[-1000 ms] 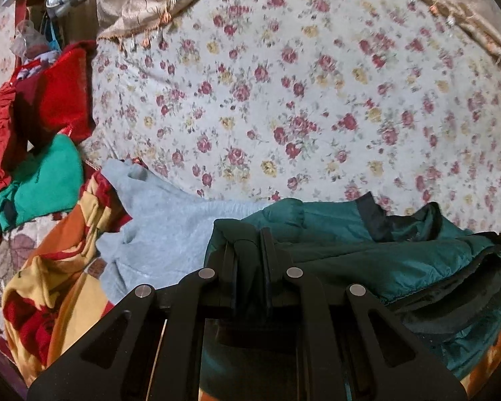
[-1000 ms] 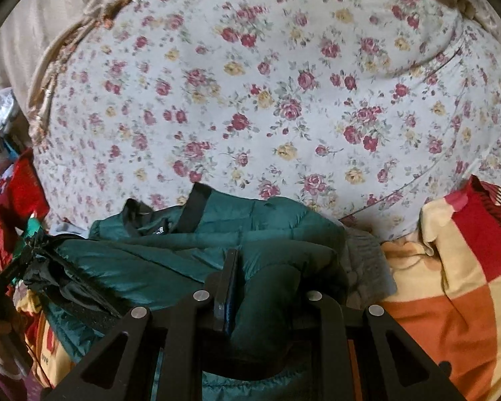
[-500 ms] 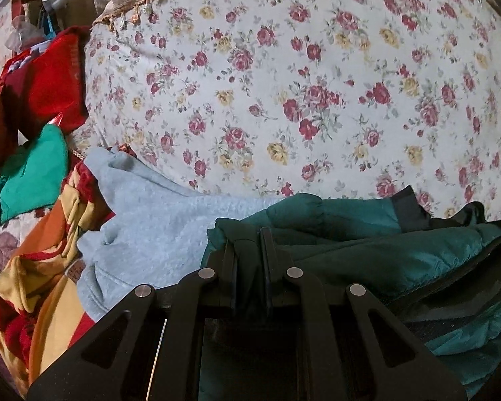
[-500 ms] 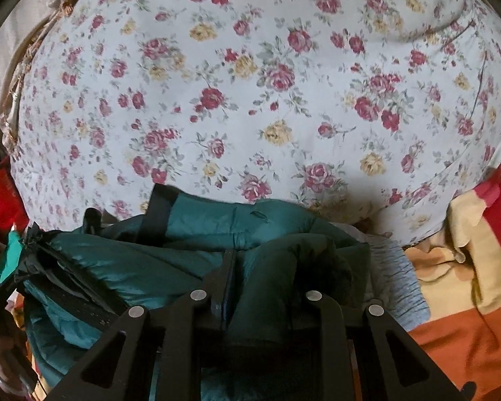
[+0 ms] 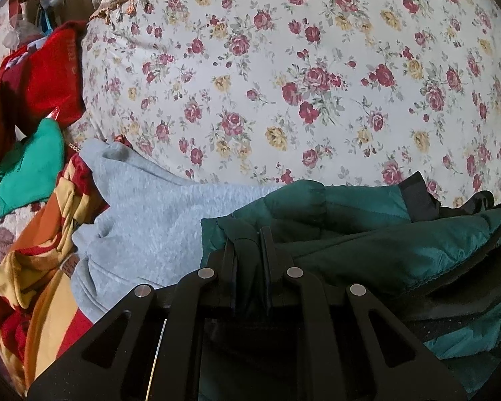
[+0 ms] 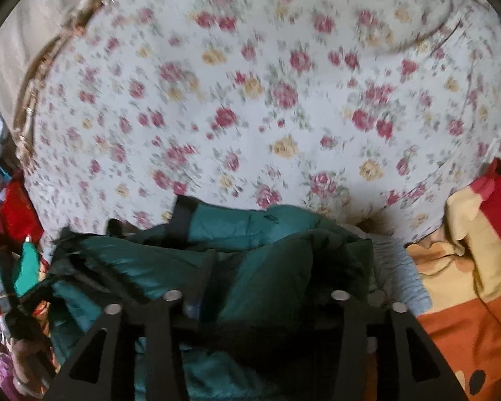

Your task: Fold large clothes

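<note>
Left gripper (image 5: 248,237) clamped on green jacket (image 5: 367,244) fold. Right gripper (image 6: 260,267) jaws just opening, jacket fabric between, pads apart. Jacket bunched at near edge of floral bedsheet (image 5: 284,83), over grey sweatshirt (image 5: 143,227).

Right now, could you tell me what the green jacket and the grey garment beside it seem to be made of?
The green jacket looks like a thin, shiny synthetic shell, perhaps nylon, over padding: it has a sheen and puffy stitched channels. The grey garment looks like soft matte fleece or sweatshirt knit, going by its fuzzy, heathered surface. Neither fibre can be confirmed by sight.
</note>
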A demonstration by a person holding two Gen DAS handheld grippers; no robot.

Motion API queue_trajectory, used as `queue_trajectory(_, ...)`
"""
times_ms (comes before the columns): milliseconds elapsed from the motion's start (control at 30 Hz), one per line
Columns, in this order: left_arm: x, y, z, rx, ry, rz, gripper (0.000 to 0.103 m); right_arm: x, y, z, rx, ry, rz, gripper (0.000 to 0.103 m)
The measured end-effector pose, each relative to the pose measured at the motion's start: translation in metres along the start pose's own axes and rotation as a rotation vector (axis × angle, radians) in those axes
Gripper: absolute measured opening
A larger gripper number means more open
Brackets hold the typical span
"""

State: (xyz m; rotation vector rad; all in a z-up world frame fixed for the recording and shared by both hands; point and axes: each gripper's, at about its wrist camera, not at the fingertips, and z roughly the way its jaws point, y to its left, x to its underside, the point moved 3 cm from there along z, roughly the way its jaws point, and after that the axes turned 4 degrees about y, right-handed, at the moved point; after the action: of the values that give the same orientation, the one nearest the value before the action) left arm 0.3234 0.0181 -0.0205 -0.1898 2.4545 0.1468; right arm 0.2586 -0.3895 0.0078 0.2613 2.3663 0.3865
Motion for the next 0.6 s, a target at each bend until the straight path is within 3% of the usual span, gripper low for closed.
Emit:
queue_trajectory(100, 0.0, 0.0, 0.0, 0.001, 0.0, 0.0, 0.011, 0.007, 0.013, -0.031, 0.027, -0.098, -0.046, 0.065)
queue_trajectory(233, 0.0, 0.0, 0.0, 0.009, 0.0, -0.003, 0.011, 0.016, 0.036, -0.058, -0.011, -0.164, -0.131, 0.065)
queue_trajectory(467, 0.001, 0.002, 0.0, 0.028, -0.003, -0.012, 0.012, 0.035, 0.122, -0.019, -0.105, -0.059, -0.434, 0.065)
queue_trajectory(600, 0.0, 0.005, 0.0, 0.055, 0.005, -0.024, 0.015, 0.043, 0.147, 0.022, -0.121, 0.022, -0.494, 0.065)
